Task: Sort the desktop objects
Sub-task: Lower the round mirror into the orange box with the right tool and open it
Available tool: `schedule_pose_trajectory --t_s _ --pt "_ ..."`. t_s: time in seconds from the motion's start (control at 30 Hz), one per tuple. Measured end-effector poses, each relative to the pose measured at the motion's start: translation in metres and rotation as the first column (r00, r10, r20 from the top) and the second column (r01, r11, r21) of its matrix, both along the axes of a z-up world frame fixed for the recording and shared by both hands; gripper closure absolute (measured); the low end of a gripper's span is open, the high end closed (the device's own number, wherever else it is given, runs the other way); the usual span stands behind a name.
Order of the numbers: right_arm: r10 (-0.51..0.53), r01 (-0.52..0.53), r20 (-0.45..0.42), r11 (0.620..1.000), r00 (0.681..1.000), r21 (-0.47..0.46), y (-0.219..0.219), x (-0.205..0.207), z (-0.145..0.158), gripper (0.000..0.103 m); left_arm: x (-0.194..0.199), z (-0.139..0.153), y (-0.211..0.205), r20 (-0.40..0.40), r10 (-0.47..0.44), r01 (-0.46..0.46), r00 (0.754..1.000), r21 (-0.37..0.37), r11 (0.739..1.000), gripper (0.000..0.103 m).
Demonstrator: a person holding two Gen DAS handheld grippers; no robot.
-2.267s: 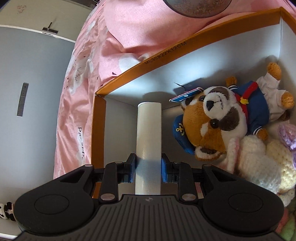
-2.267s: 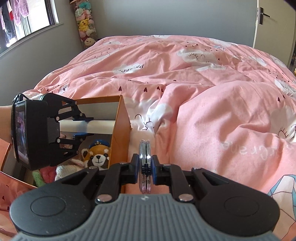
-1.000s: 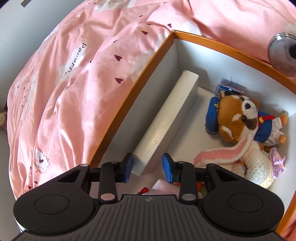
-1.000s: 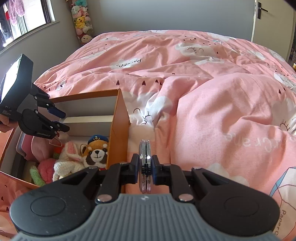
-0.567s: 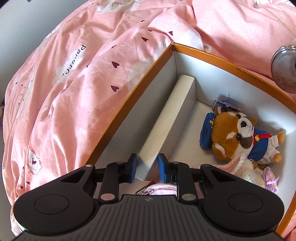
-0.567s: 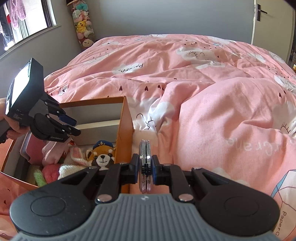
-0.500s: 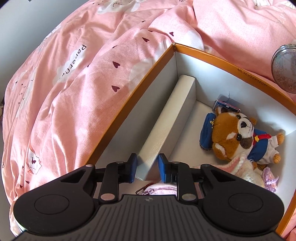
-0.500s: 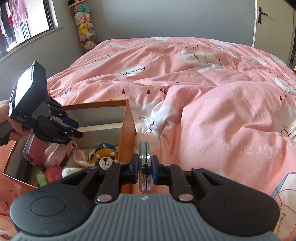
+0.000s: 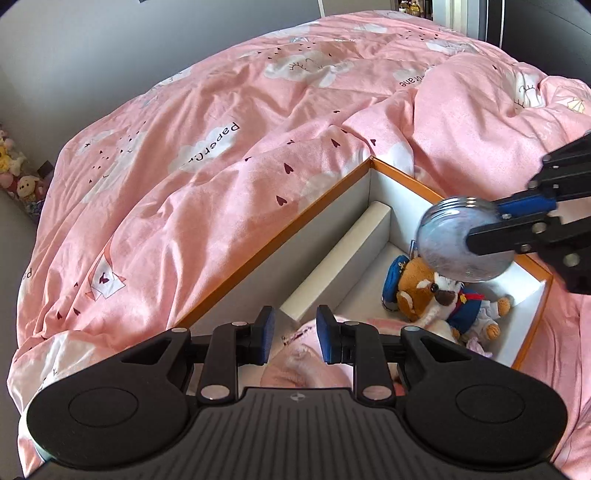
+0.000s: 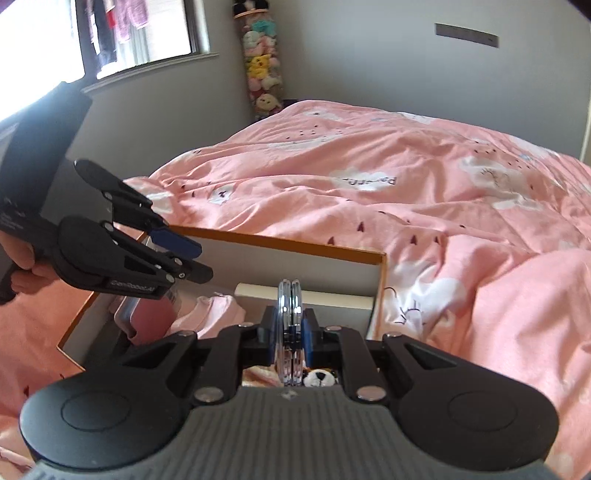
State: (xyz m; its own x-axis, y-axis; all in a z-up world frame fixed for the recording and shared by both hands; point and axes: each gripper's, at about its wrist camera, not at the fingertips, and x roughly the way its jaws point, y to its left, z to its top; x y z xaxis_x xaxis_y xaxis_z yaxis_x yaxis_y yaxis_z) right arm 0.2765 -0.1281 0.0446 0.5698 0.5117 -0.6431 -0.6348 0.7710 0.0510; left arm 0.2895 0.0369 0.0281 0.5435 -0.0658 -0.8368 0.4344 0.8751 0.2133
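Left gripper (image 9: 291,334) has let go of the white box (image 9: 343,258) and backed off, its jaws apart and empty.
Right gripper (image 10: 291,332), clamping a round mirror (image 9: 463,240), hangs over the orange bin (image 9: 406,177); judging by this, lowering and releasing beside the plush fox (image 9: 436,291) comes next.

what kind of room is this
Most likely a bedroom, perhaps a child's: a bed with a pink cloud-print duvet fills the view, a column of stuffed toys stands in the corner, and a window shows hanging clothes.
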Motion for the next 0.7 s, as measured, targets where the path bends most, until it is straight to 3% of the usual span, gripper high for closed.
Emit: schedule_pose_trajectory --t_s 0.17,0.37,0.7 --pt "0.072 -0.070 0.016 0.993 0.997 -0.098 0.027 0.005 -0.018 0.088 -0.021 0.007 0.020 0.022 0.027 -0.028 0.999 0.051 0.998 0.073" --pt "0.098 -0.081 0.086 0.980 0.991 -0.182 0.048 0.010 -0.032 0.088 -0.041 0.008 0.052 0.052 0.125 -0.125 0.991 -0.002 0.992 0.070" --pt "0.098 -0.076 0.084 0.970 0.992 -0.229 0.068 0.024 -0.055 0.088 -0.052 0.004 0.071 0.053 0.181 -0.179 0.982 -0.044 0.983 0.069"
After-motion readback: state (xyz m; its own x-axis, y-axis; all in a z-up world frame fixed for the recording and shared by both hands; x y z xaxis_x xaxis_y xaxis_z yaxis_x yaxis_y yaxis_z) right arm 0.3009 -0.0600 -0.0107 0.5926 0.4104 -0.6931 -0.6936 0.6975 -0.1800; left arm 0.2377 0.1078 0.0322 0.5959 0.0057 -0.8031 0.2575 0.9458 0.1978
